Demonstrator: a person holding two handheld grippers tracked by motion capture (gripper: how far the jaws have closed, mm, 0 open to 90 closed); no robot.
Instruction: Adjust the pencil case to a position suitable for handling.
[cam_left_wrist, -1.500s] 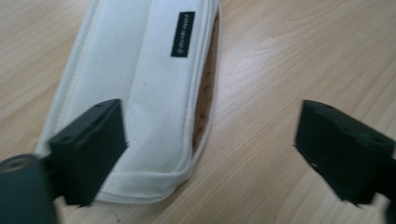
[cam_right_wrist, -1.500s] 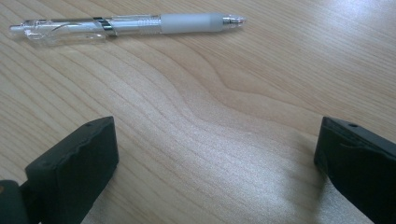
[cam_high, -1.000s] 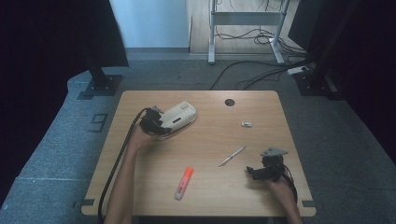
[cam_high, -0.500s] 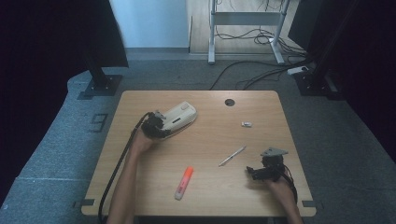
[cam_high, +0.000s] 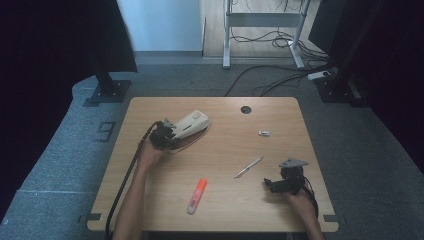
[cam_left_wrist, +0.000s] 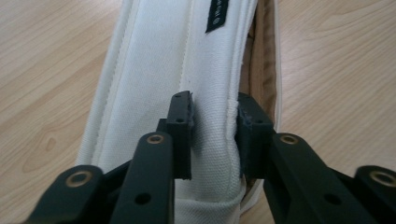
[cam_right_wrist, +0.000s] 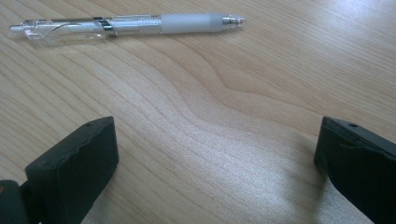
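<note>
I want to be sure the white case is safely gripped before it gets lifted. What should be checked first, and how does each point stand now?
1. Left gripper jaws on the white pencil case: they have just been closing and now pinch a fold of its fabric. Ok.
2. Grip depth: only the end edge is caught. Cannot tell if it will hold.
3. Case opening: a brown gap shows along one side, so it may be unzipped. Cannot tell.
4. Right gripper free: jaws wide apart over bare table. Ok.
5. Clear pen lies ahead of the right gripper, untouched. Ok.
6. Orange highlighter lies apart from the case. Ok.
</note>
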